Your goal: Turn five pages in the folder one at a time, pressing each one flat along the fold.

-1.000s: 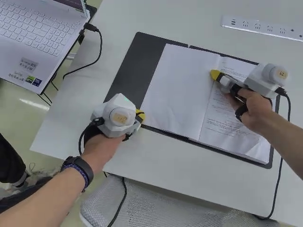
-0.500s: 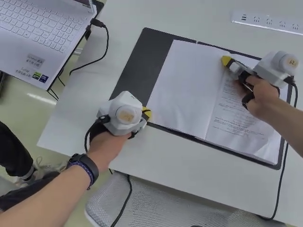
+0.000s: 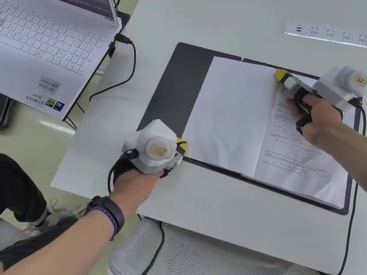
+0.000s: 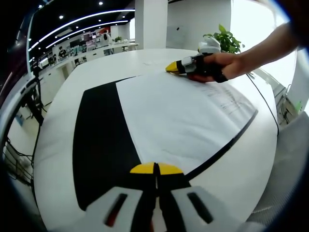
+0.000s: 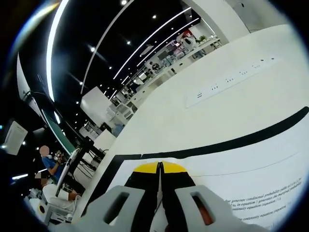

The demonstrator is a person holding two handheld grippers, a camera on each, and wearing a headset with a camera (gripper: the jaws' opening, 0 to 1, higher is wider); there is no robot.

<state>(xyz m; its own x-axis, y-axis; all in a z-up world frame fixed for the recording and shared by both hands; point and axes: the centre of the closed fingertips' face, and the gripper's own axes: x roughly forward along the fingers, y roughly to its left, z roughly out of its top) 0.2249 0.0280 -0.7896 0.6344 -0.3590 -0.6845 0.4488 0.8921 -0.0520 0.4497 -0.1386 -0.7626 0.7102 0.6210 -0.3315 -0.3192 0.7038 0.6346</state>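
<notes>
Two grippers, both tips closed empty: right gripper pressing fold beneath its tips, left gripper tips on folder edge; next probably lifting one page.

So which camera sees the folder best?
The head view: the folder shows open from above, cover and both pages. The left gripper view shows it low and stretched; the right gripper view catches a printed corner and black edge.

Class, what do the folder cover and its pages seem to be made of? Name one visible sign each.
Folder cover: probably plastic or coated board, matte black; it lies stiff and flat, without glare. Pages: paper, matte white; thin sheets, the right one printed with text.
</notes>
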